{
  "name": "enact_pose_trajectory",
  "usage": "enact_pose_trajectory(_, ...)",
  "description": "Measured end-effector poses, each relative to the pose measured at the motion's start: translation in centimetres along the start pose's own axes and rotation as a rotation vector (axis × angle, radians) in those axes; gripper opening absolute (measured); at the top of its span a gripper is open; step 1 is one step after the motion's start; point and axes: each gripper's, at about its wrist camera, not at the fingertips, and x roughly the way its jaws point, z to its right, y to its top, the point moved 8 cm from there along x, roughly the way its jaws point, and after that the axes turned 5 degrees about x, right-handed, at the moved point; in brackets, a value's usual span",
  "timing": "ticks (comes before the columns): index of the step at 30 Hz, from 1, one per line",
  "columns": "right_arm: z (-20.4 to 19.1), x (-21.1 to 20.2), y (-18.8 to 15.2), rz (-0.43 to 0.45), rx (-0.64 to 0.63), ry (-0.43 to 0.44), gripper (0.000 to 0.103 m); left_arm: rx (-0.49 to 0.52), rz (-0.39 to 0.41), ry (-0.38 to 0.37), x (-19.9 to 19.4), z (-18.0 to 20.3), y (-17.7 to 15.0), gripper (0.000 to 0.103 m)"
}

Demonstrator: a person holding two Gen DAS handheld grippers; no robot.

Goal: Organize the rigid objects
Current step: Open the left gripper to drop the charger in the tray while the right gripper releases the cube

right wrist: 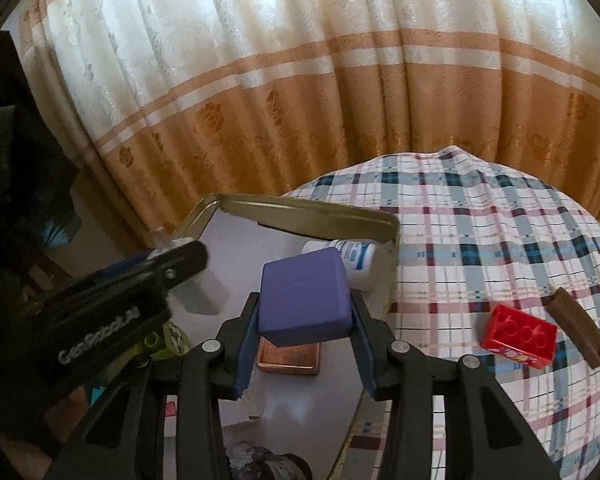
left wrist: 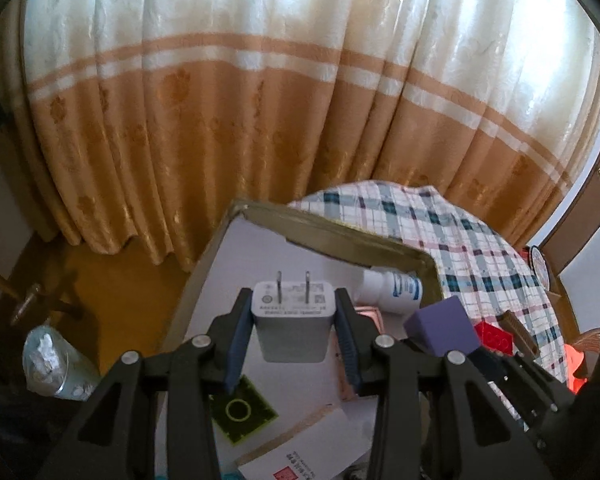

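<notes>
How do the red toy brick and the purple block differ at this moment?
The purple block is held off the surface in the right gripper; the red toy brick lies on the checked cloth. The block's faces are smooth, while the brick's top has studs. The block hangs over the tin box; the brick lies outside it.

There is one white plug, one purple block, one white bottle, one red toy brick and one brown comb. One gold tin box (the big one) and two grippers.
</notes>
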Motion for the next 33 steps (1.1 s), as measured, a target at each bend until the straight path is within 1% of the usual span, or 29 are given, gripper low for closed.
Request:
enact_pose_trajectory(1,-0.1,0.1,-0.2,-0.005,-0.004,0.010,0.046,-0.003,-0.002,0.008,0.0,-0.1,-0.1,0.041)
enact_pose_trajectory(2,-0.3,0.3,-0.3,-0.013,-0.011,0.030,0.046,-0.005,0.014,0.012,-0.3,-0.2,0.0,0.045)
enact_pose_trajectory(3,-0.4,0.4,-0.4,-0.016,-0.015,0.039,0.047,-0.002,0.020,0.011,-0.4,-0.1,0.0,0.059)
enact_pose_trajectory(4,-0.5,0.4,-0.6,-0.019,-0.016,0.051,0.051,0.002,0.033,0.006,-0.9,0.0,0.2,0.074)
enact_pose_trajectory(5,-0.6,0.4,-0.6,-0.022,-0.014,0.059,0.056,0.003,0.047,0.003,-1.3,0.1,0.5,0.081)
enact_pose_trajectory(6,-0.5,0.4,-0.7,-0.023,-0.007,0.064,0.065,0.007,0.078,-0.003,-2.1,0.2,0.9,0.093)
enact_pose_trajectory(8,0.0,-0.4,-0.6,0.002,0.010,0.067,0.067,0.006,0.129,0.004,-3.6,-0.1,1.7,0.102)
enact_pose_trajectory(9,0.3,-0.9,-0.3,0.021,0.020,0.069,0.067,-0.001,0.169,0.023,-4.8,-0.5,2.4,0.102)
enact_pose_trajectory(10,0.8,-1.5,-0.1,0.046,0.037,0.066,0.068,-0.007,0.182,0.038,-5.2,-0.8,2.7,0.102)
enact_pose_trajectory(11,1.5,-2.3,0.2,0.077,0.062,0.057,0.069,-0.019,0.198,0.072,-5.9,-1.4,3.0,0.102)
enact_pose_trajectory(13,2.9,-3.5,0.4,0.125,0.101,0.031,0.073,-0.041,0.213,0.145,-6.8,-2.3,3.1,0.102)
enact_pose_trajectory(15,4.3,-4.8,0.2,0.177,0.136,-0.003,0.073,-0.049,0.220,0.175,-7.1,-2.6,2.6,0.102)
enact_pose_trajectory(19,6.5,-6.6,-0.5,0.232,0.154,-0.080,0.073,-0.045,0.209,0.195,-7.0,-1.9,0.7,0.102)
enact_pose_trajectory(22,7.9,-7.3,-1.5,0.238,0.154,-0.121,0.073,-0.032,0.193,0.200,-6.6,-0.5,-1.3,0.102)
enact_pose_trajectory(26,9.6,-8.3,-3.2,0.245,0.139,-0.181,0.073,0.025,0.176,0.188,-6.3,2.4,-4.0,0.102)
enact_pose_trajectory(29,10.7,-9.0,-4.1,0.253,0.129,-0.224,0.074,0.055,0.172,0.172,-6.4,4.3,-5.1,0.102)
enact_pose_trajectory(33,12.1,-10.0,-5.1,0.264,0.124,-0.268,0.074,0.100,0.170,0.174,-6.4,6.9,-6.2,0.102)
